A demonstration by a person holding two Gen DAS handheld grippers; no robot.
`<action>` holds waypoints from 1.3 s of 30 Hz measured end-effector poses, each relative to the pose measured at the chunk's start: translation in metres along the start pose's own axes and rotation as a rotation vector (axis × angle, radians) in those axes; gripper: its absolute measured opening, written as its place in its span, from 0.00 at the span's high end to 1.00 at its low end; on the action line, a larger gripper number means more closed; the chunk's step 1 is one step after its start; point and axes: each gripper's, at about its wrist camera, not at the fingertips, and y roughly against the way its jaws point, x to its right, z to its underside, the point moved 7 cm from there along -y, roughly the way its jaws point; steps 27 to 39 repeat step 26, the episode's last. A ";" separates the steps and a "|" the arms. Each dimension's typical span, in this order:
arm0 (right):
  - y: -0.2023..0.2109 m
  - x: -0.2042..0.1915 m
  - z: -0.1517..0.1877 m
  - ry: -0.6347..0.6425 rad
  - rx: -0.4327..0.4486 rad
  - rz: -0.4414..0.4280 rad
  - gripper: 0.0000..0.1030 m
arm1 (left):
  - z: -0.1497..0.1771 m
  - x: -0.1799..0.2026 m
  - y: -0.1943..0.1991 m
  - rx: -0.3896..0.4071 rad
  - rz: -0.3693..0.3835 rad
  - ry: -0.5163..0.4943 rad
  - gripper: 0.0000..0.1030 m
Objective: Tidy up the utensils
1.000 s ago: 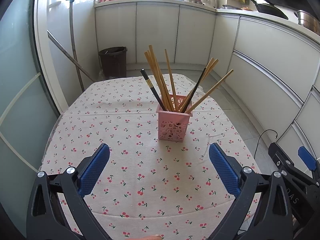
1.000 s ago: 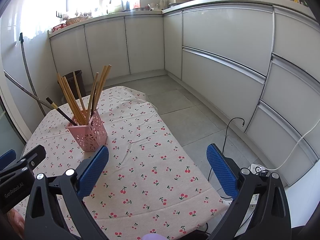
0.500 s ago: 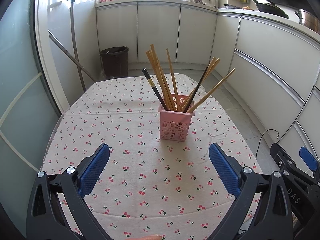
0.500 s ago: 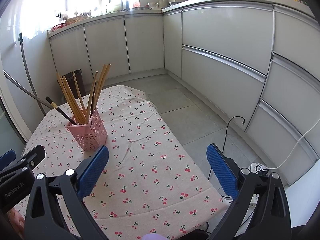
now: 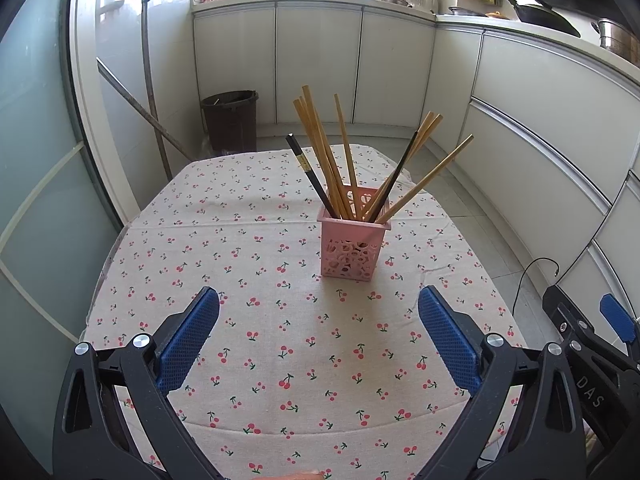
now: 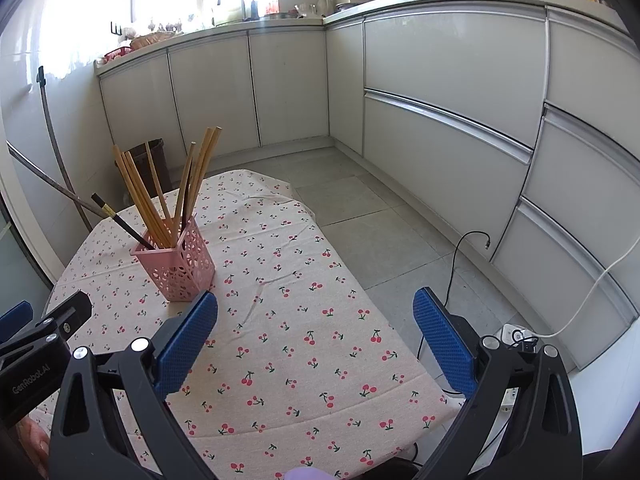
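Observation:
A pink perforated holder stands upright on the cherry-print tablecloth. Several wooden chopsticks and two black ones stand fanned out in it. My left gripper is open and empty, a short way in front of the holder. My right gripper is open and empty over the table's right part; the holder stands to its far left with the chopsticks in it. The right gripper's tip shows at the left wrist view's right edge.
White kitchen cabinets run behind and to the right. A dark bin and a leaning long handle stand beyond the table's far left. A black cable and a power strip lie on the floor right of the table.
Both grippers have drawn back and risen very slightly from the holder; the holder and chopsticks have not moved. Both stay open.

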 end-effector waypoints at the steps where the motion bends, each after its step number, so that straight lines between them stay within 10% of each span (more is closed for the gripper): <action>1: 0.000 0.000 0.000 0.000 0.000 0.000 0.07 | 0.000 0.000 0.000 -0.001 0.001 0.000 0.07; 39: -0.004 0.000 0.004 -0.002 -0.022 0.009 0.07 | 0.002 0.001 -0.003 -0.007 -0.006 -0.012 0.07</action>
